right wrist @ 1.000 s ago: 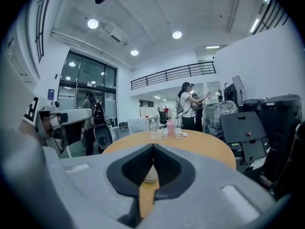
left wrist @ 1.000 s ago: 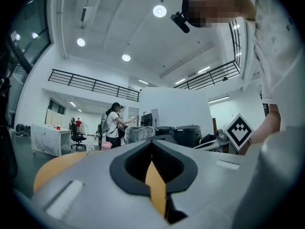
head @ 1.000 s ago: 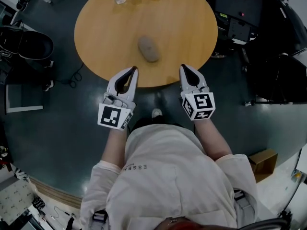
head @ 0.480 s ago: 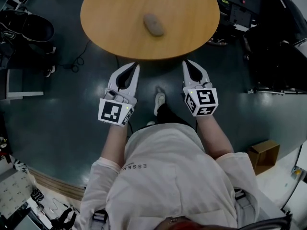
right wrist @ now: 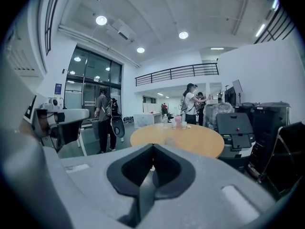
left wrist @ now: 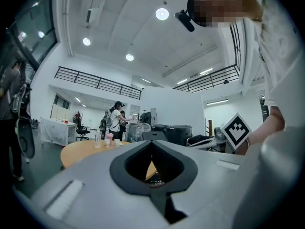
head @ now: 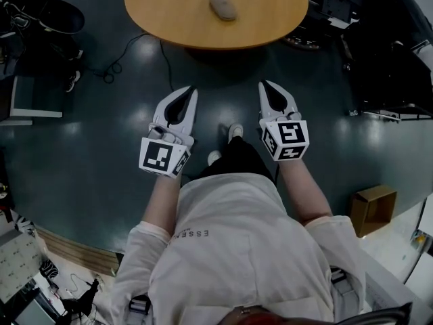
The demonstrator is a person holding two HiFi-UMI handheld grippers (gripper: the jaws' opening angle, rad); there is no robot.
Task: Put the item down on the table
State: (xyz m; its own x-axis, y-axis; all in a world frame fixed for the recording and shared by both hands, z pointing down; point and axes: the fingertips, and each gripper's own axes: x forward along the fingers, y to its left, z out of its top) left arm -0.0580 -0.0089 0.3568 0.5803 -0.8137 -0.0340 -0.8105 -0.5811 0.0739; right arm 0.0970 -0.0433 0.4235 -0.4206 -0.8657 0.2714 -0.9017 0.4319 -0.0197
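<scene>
The item, a grey-brown rounded lump (head: 223,7), lies alone on the round wooden table (head: 183,12) at the top of the head view. Both grippers hang over the dark floor, well short of the table's near edge. My left gripper (head: 191,89) is shut with nothing in it; in the left gripper view its jaws (left wrist: 152,142) meet in front of the table (left wrist: 81,151). My right gripper (head: 264,84) is shut and empty too. Past its closed jaws (right wrist: 152,146) in the right gripper view stands the table (right wrist: 190,142), the item a faint blur on it.
Cups and a bottle (left wrist: 107,140) stand at the table's far side. Dark machines (head: 338,5) flank the table on the right, with a black chair and cables (head: 115,66) on the left. A cardboard box (head: 371,208) sits at the right. People (right wrist: 190,104) stand beyond the table.
The table and item have slid toward the top of the head view as the person backed away. Both grippers stayed shut and now hang over the floor.
</scene>
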